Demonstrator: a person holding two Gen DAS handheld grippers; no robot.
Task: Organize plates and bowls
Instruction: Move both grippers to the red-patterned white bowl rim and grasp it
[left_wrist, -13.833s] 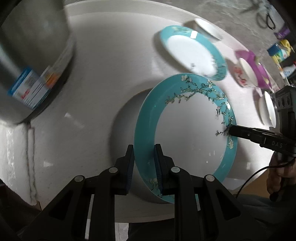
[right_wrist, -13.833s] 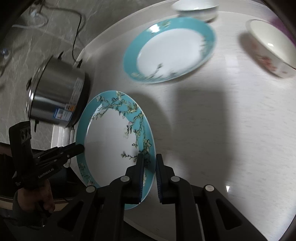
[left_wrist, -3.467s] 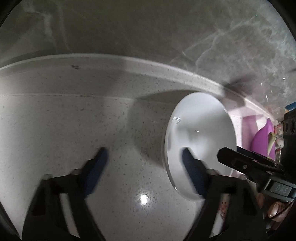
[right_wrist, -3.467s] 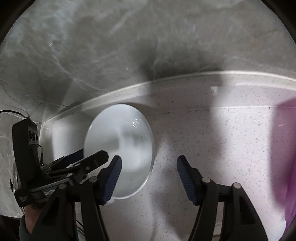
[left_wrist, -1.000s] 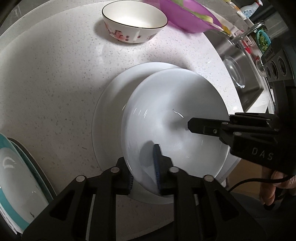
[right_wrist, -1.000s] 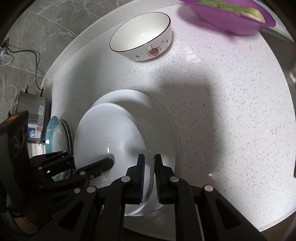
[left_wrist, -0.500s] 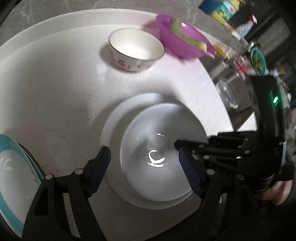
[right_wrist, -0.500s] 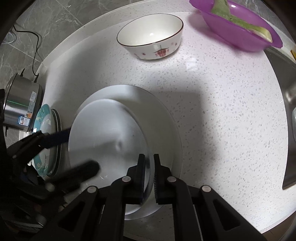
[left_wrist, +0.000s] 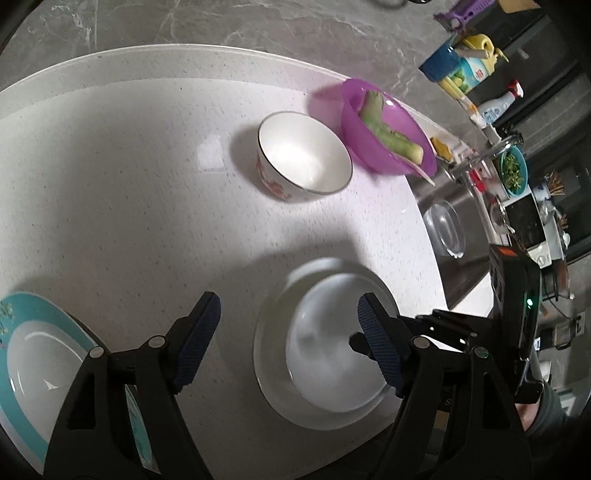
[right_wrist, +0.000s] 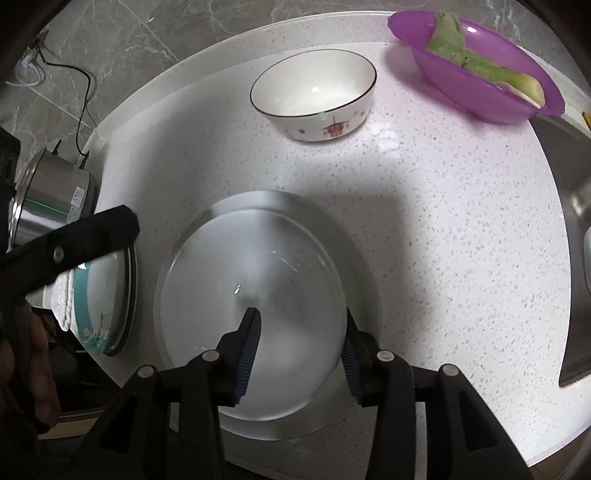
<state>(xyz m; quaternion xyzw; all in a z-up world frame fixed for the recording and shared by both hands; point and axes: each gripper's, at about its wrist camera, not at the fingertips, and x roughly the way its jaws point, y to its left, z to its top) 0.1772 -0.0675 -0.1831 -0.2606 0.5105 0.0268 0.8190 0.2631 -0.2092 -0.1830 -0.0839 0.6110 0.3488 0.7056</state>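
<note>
A small white plate (right_wrist: 251, 273) lies on top of a larger white plate (right_wrist: 364, 266) near the counter's front edge. My right gripper (right_wrist: 300, 334) hovers low over the small plate's near rim. Its jaws are opening, and the pads stand apart from the rim and do not press on it. My left gripper (left_wrist: 288, 319) is open and empty, raised above the counter to the left of the white plates (left_wrist: 332, 343). Its black finger (right_wrist: 92, 236) shows at the left of the right wrist view. Teal-rimmed plates (left_wrist: 22, 332) are stacked at the left, also seen as teal plates (right_wrist: 107, 295).
A floral bowl (right_wrist: 314, 99) stands farther back, beside a purple bowl (right_wrist: 476, 74) holding green vegetable pieces. A steel pot (right_wrist: 51, 206) sits at the far left. The sink (right_wrist: 572, 258) drops off at the right. Bottles (left_wrist: 465, 70) line the back right.
Both grippers let go of the small white plate, which now rests on the larger one. The left gripper opened wide and rose away to the left. The right jaws have spread apart.
</note>
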